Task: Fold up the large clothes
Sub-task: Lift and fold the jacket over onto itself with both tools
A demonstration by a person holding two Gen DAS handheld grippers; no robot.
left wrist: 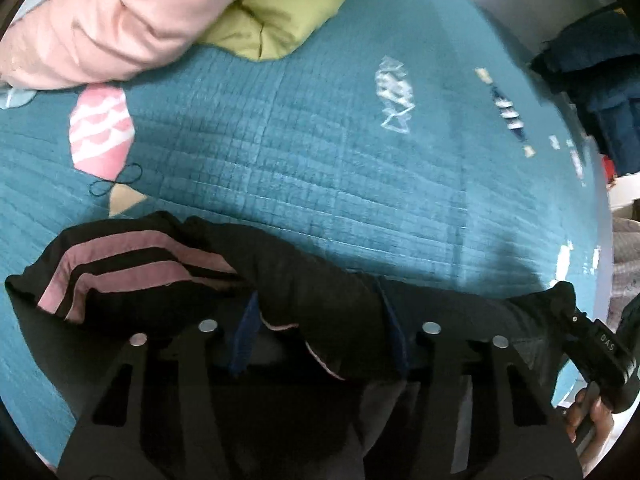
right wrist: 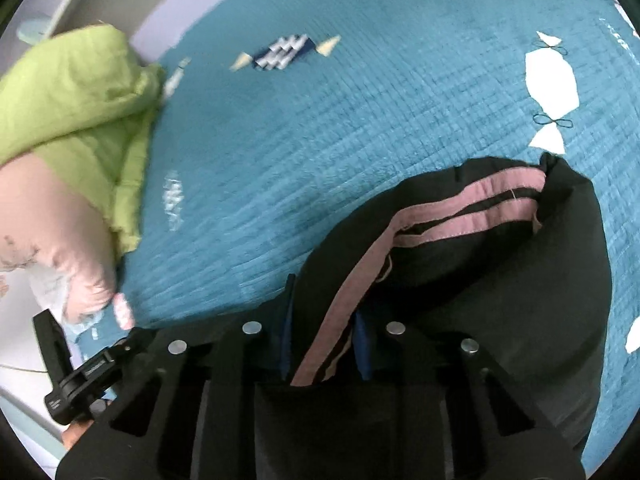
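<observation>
Left wrist view looks down on a teal quilted bedspread (left wrist: 320, 152) whose middle lies bare and wide, with a pink garment (left wrist: 100, 20) and a green garment (left wrist: 276, 20) heaped at the far side and the bed's edge curving down the right, where dark blue cloth (left wrist: 600, 80) hangs beyond it. The black garment with pink stripes (left wrist: 168, 280) lies bunched along the near edge of the bed. The left gripper (left wrist: 320, 344) has its blue-padded fingers closed on a fold of that black cloth, which drapes over the pads and hides their tips. At the lower right the right gripper (left wrist: 600, 356) pinches the other end of the garment; its body bears small white letters reading "DAS", and a hand (left wrist: 592, 420) is partly cut off by the frame.

In the right wrist view the right gripper (right wrist: 324, 344) clamps the striped band of the garment between its blue pads. Open bedspread spreads ahead, the green and pink clothes lie at the left by the bed's pale edge, and the left gripper (right wrist: 132, 340) shows at the lower left, its label too blurred to read.
</observation>
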